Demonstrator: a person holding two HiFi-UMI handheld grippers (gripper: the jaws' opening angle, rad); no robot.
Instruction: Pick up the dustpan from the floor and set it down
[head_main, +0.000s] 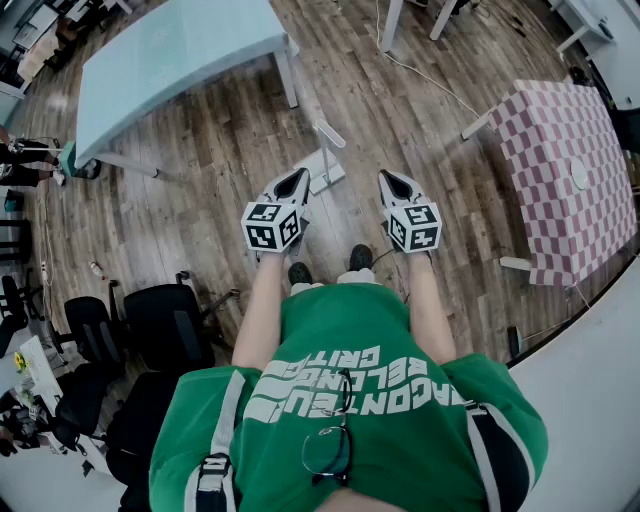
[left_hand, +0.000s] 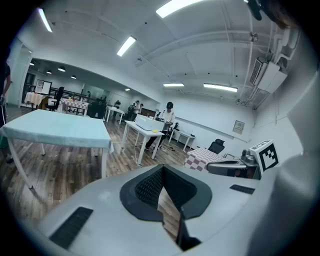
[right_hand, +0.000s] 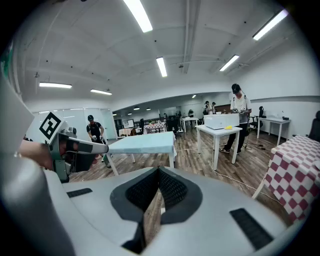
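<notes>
Here, left gripper and right gripper, both closed and empty, hover near the dustpan, seemingly light stiff plastic, best taken by its raised handle.

Cool, even light from long ceiling strips, blown out to white, fills all three views brightly and leaves only faint shadows on the wood floor, while fisheye distortion bends and darkens the edges and the close foreground of both gripper views looks soft.
</notes>
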